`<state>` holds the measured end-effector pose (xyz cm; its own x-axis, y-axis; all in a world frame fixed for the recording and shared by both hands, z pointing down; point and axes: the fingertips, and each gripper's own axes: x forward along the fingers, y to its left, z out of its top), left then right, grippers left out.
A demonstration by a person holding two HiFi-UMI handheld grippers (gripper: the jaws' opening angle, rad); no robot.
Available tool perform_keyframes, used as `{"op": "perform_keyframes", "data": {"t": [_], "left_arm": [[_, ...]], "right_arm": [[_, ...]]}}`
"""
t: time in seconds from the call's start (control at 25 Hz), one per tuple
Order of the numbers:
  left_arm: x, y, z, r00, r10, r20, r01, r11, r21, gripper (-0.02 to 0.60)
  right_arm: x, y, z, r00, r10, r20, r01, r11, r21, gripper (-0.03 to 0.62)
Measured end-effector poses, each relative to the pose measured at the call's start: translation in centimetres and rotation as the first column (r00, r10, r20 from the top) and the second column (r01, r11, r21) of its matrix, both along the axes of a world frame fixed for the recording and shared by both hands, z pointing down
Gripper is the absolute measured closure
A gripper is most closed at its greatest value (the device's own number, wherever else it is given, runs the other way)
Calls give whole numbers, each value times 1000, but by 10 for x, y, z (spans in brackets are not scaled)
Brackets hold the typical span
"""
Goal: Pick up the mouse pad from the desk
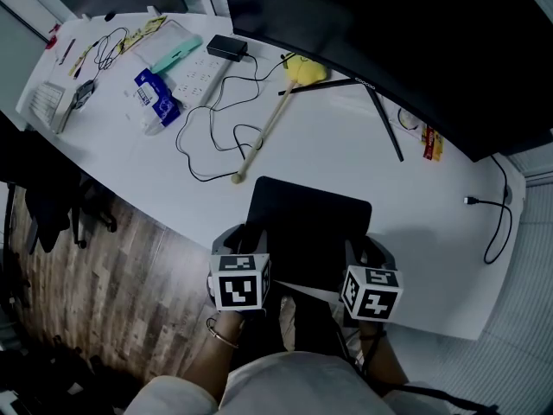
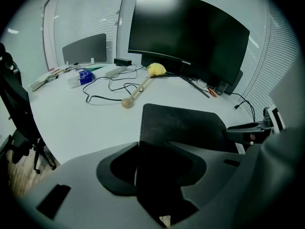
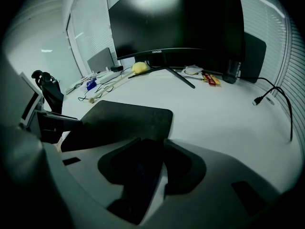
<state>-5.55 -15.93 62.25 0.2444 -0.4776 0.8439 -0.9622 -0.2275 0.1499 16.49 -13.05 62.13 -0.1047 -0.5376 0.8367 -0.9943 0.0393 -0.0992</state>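
head view alone shows wood floor (image 1: 104,266) and mouse pad (image 1: 307,223) overhanging desk (image 1: 423,232) edge toward person. gripper views alone show the grip: left gripper (image 2: 155,151) clamped on mouse pad near-left edge, right gripper (image 3: 152,149) clamped on near-right edge (far half over desk, contact unclear). count: one mouse pad, two grippers, one monitor (image 1: 389,41), one yellow-headed wooden stick (image 1: 272,115).
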Motion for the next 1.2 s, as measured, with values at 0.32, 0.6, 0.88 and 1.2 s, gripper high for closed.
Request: {"op": "perform_keyframes", "data": {"t": [0.32, 0.6, 0.88, 1.2], "left_arm": [[2, 0, 0, 1000, 2, -9, -2, 1000, -19, 435], [9, 2, 0, 1000, 17, -25, -18, 1000, -25, 503], [13, 3, 0, 996, 89, 27, -89, 996, -26, 525], [13, 1, -4, 997, 67, -26, -67, 997, -39, 526]], "right_arm": [[-5, -1, 0, 1000, -17, 4, 17, 1000, -2, 471], [-9, -1, 0, 999, -29, 28, 29, 1000, -7, 504], [-11, -1, 2, 999, -42, 31, 42, 999, -11, 520], [-11, -2, 0, 998, -30, 57, 31, 999, -22, 526]]}}
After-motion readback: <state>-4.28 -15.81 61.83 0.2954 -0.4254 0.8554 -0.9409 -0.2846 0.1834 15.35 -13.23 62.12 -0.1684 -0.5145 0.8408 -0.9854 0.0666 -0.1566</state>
